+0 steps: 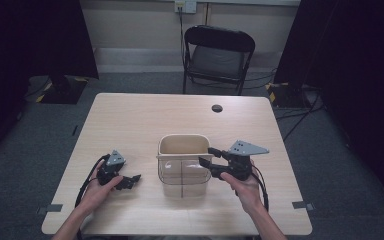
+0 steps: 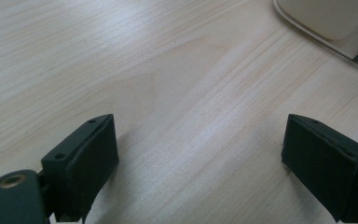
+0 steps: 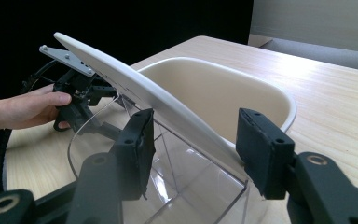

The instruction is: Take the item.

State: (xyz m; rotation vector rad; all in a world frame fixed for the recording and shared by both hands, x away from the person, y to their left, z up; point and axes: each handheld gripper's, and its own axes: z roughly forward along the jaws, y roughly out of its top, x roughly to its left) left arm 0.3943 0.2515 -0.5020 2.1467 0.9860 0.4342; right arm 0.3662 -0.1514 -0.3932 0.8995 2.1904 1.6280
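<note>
The right gripper holds its jaws narrowly around the cream lid of the clear bin, while the left gripper rests wide on the table

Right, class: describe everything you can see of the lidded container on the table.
The container stands near the table's middle: a cream tub behind, a clear plastic section in front with a thin dividing line. A cream lid, flat and thin, tilts up across the joint. The right gripper straddles the lid's near end; contact with its pads is unclear. The left gripper rests apart.
</note>
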